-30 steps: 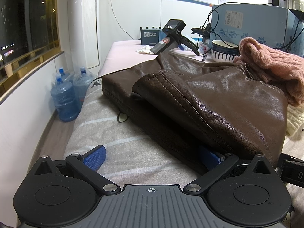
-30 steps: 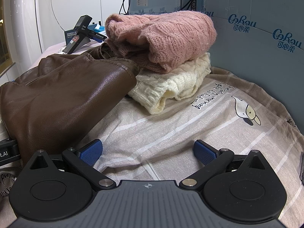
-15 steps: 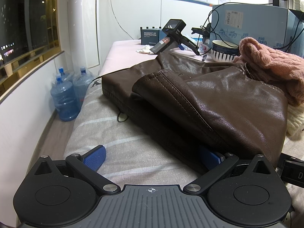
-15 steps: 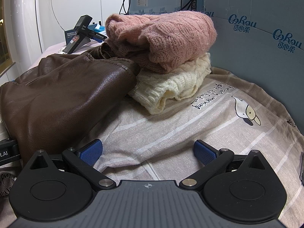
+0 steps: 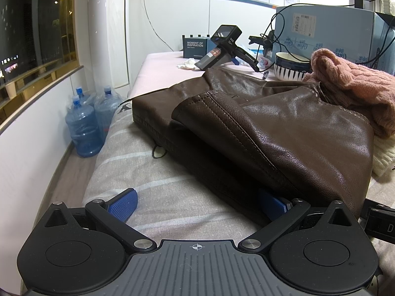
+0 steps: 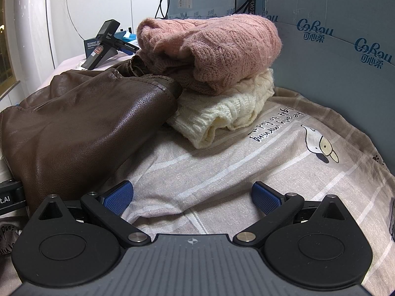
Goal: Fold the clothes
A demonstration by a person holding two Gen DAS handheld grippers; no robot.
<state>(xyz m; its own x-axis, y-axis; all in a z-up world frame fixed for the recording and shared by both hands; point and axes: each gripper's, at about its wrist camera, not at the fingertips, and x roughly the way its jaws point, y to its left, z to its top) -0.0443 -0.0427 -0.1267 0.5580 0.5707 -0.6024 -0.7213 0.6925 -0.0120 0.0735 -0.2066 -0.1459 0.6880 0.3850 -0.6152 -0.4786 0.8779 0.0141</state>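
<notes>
A folded brown leather jacket [image 5: 284, 123] lies on the striped sheet [image 5: 153, 190]; it also shows at the left of the right wrist view [image 6: 81, 128]. My left gripper [image 5: 197, 202] is open at the jacket's near edge, its right fingertip [image 5: 271, 203] tucked under the hem. My right gripper [image 6: 192, 196] is open and empty over the sheet, just right of the jacket. A folded pink sweater [image 6: 209, 49] rests on a folded cream sweater [image 6: 222, 113] behind it.
Blue cardboard boxes [image 6: 333, 61] wall off the right side. A handheld device [image 5: 222, 46], a bowl [image 5: 291, 66] and cables lie at the far end. Water bottles [image 5: 84, 128] stand on the floor left of the bed edge.
</notes>
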